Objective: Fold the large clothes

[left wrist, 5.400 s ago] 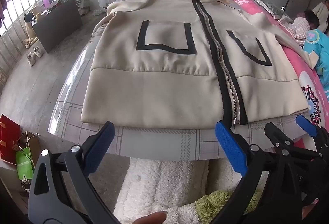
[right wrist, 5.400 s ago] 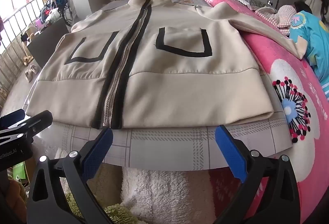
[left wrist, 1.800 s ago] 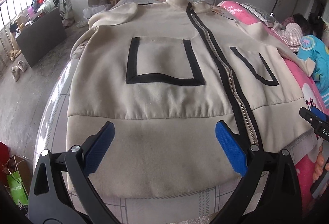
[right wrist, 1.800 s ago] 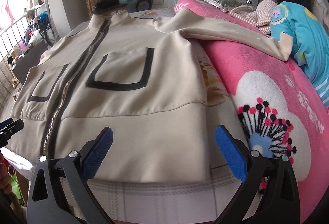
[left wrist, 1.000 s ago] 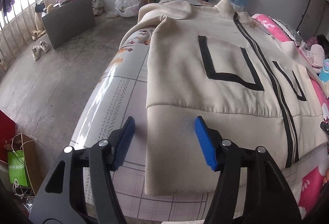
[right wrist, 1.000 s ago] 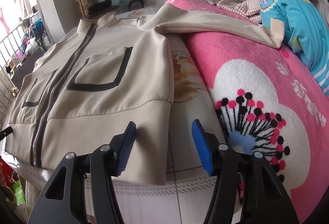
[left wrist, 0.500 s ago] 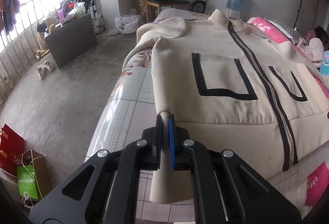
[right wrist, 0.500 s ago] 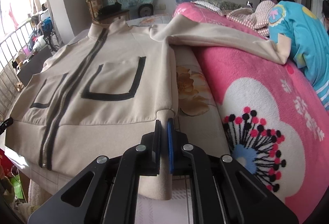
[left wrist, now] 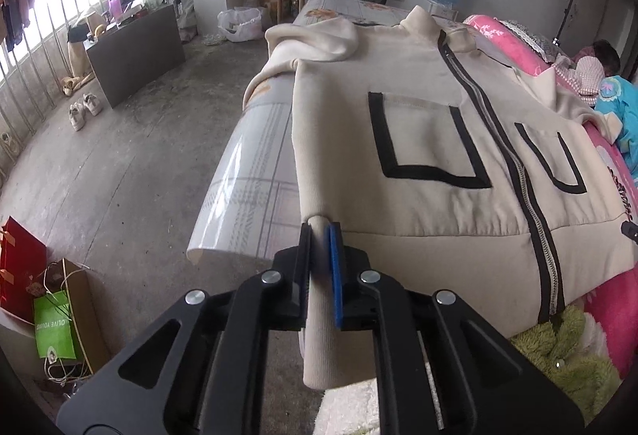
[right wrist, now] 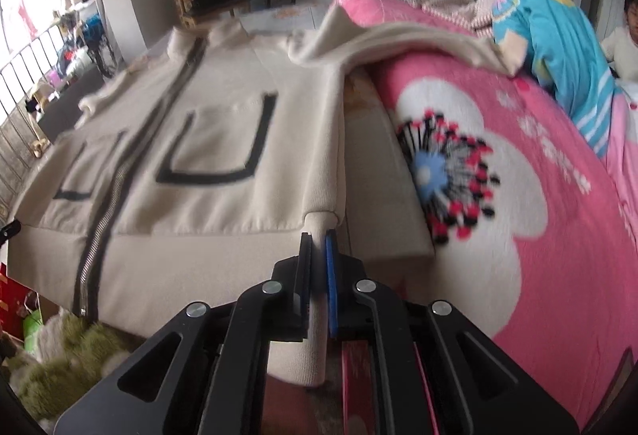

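Note:
A cream zip-up jacket [left wrist: 418,156] with black pocket outlines lies face up on the bed, collar at the far end. My left gripper [left wrist: 319,231] pinches the jacket's bottom left corner at the hem band. Its jaws are opening a little, with the fabric still pressed between the pads. In the right wrist view my right gripper [right wrist: 318,235] pinches the jacket's [right wrist: 207,172] bottom right corner the same way, jaws also opening slightly on the cloth. The hem hangs past the bed's near edge. One sleeve [right wrist: 398,36] lies over the pink blanket.
A pink flowered blanket [right wrist: 518,195] covers the bed's right side, where a person in a blue top [right wrist: 558,48] sits. Bare checked sheet [left wrist: 247,172] shows left of the jacket. Green plush [left wrist: 566,355] lies below the near edge. Paper bags [left wrist: 52,315] stand on the floor.
Both grippers went from open over the hem corners to shut on them. Since then they have drawn the jacket toward the bed's near edge, and the hem now hangs over it.

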A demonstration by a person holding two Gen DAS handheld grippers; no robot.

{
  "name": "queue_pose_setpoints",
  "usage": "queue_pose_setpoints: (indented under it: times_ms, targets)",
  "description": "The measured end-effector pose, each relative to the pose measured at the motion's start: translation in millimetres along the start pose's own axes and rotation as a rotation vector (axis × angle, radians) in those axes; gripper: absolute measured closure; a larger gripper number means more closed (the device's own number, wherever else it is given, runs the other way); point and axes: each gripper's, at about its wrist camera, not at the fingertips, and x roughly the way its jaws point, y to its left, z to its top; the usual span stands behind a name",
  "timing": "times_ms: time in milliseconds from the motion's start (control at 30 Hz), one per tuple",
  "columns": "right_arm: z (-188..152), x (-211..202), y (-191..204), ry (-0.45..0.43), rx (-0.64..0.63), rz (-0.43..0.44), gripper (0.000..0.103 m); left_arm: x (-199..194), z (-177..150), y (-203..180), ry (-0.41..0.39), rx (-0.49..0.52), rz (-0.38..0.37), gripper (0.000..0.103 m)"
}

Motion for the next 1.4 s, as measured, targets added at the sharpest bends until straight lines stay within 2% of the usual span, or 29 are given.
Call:
queue_pose_setpoints:
  times_ms: [67,100,133,167,200,233,300,433,500,633,767,833,900,1033,1400]
  targets:
    - [-2.1,2.2,-4.1,0.027,0.017,-0.028,0.09,0.2,1.7,9.4,-0.003,-0.046,-0.003,0.09]
    - [-0.2,-2.0,-5.0,0.018,0.022,-0.029,0.086,-3.2,5.8,13.2,-0.021,-0.061,-0.01,0.085]
    - [3.1,-8.3,-4.8,-0.005,0.022,-0.025,0.071,-7.6,8.4,14.9,-0.042,-0.067,-0.014,0.077]
    - [6.4,-15.4,-2.5,-0.036,0.014,-0.026,0.062,-11.9,12.0,15.1,-0.069,-0.067,-0.017,0.073]
    - [12.4,-22.5,1.8,-0.077,-0.004,-0.032,0.048,-15.1,16.9,13.8,-0.095,-0.063,-0.015,0.065]
    - [18.1,-27.2,7.8,-0.113,-0.025,-0.034,0.044,-16.2,24.1,8.8,-0.117,-0.056,-0.013,0.058]
    - [30.6,-29.7,26.0,-0.154,-0.077,-0.006,0.044,-13.3,38.9,-1.7,-0.136,-0.048,-0.03,0.05]
    - [59.5,-3.9,73.7,-0.129,-0.162,0.098,0.027,9.3,61.9,-31.6,-0.129,-0.004,-0.065,0.03]
    - [69.7,15.6,101.4,-0.093,-0.217,0.121,0.019,26.7,70.7,-50.9,-0.094,0.042,-0.063,0.02]
    - [81.7,57.3,144.5,-0.01,-0.273,0.145,0.018,70.4,80.3,-80.1,-0.024,0.111,-0.018,0.019]
    - [86.0,97.7,161.6,0.062,-0.268,0.129,0.018,108.9,77.8,-90.6,0.042,0.145,0.041,0.019]
    - [84.5,113.3,163.6,0.092,-0.26,0.108,0.014,113.1,76.2,-88.9,0.028,0.134,0.053,0.012]
    - [82.6,117.6,159.0,0.082,-0.232,0.1,0.006,114.2,74.8,-84.8,0.029,0.131,0.052,0.009]
    - [76.5,117.0,153.2,0.059,-0.225,0.125,0.006,115.3,74.3,-77.1,0.024,0.106,0.027,0.008]
    - [69.0,114.0,148.4,0.003,-0.21,0.129,0.006,117.7,76.3,-78.9,0.029,0.114,0.02,0.007]
